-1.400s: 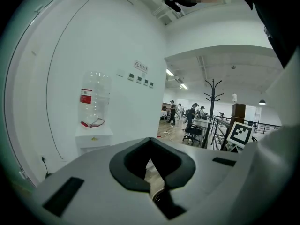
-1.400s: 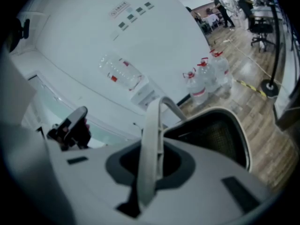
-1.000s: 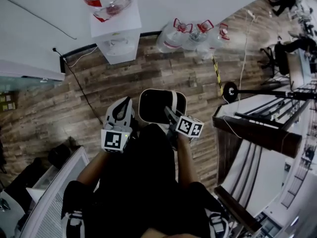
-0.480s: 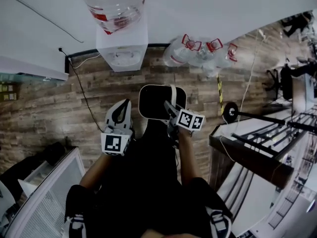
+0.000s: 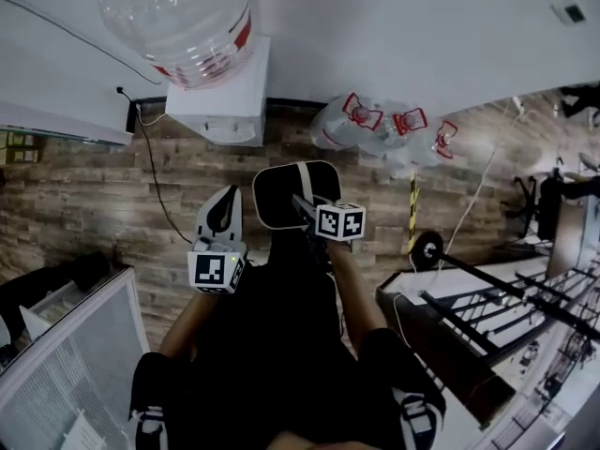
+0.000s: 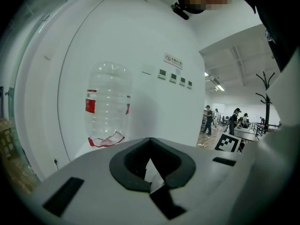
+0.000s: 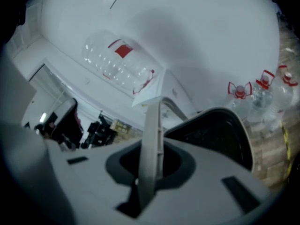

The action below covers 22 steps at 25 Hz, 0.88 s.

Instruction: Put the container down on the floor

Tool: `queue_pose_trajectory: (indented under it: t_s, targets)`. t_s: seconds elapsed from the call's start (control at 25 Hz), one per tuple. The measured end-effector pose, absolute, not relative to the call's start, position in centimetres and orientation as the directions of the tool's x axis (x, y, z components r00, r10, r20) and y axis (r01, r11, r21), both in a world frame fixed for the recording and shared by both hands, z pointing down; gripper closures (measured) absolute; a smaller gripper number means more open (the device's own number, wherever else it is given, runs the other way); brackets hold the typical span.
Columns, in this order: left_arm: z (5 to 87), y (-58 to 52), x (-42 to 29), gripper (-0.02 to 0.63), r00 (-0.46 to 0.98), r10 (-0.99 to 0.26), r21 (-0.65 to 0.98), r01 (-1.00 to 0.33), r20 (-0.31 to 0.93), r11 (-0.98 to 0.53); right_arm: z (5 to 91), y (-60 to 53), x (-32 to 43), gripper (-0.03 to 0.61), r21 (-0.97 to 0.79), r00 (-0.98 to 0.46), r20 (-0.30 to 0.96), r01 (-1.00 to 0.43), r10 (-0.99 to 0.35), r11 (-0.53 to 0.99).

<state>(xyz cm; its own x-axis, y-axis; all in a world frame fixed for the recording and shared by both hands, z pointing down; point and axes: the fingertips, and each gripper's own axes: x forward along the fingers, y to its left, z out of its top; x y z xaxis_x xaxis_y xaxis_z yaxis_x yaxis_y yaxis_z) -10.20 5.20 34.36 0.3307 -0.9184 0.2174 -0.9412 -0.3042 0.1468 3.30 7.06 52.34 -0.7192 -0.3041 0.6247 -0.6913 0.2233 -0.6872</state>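
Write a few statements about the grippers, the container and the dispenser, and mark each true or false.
1. The right gripper grips the container by its handle. True.
2. The container stands on the floor. False: it hangs from the right gripper, above the floor.
3. The left gripper holds a bottle. False: its jaws are together with nothing between them.
4. A dispenser stands against the wall, with several bottles lying on the floor beside it. True.
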Motion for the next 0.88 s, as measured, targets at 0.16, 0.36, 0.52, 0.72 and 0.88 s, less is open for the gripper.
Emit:
queue_pose_trajectory:
  t_s: [0.16, 0.36, 0.52, 0.72, 0.88]
  targets:
    - [34.5, 3.3, -7.8, 0.586, 0.281, -0.929, 0.151, -0.956, 0.242, -0.25, 53.7, 4.6, 4.5, 0.523, -0.692, -0.74, 0.629, -0.673, -0.241, 0.261]
    - [34.9, 0.4, -5.3, 0.587, 0.233, -0.941, 0.162, -0.967, 0.246, -0.197, 56.4, 1.0, 6.0, 0.523, -0.714, -0.75, 0.627, -0.661, -0.209, 0.231]
    - [36.0, -2.1, -3.9, 0.588, 0.228, -0.938, 0.16, -0.969, 0.26, -0.191, 59.0, -1.7, 6.9, 0.523, -0.734, -0.749, 0.624, -0.66, -0.225, 0.161]
    - [37.5, -4.7, -2.6, 0.586, 0.251, -0.928, 0.17, -0.963, 0.274, -0.21, 62.7, -5.0, 7.5, 0.523, -0.764, -0.743, 0.607, -0.643, -0.281, 0.051]
    - [38.3, -6.4, -1.8, 0.588, 0.293, -0.917, 0.188, -0.95, 0.272, -0.248, 65.6, -7.0, 7.7, 0.523, -0.769, -0.724, 0.608, -0.639, -0.326, -0.015]
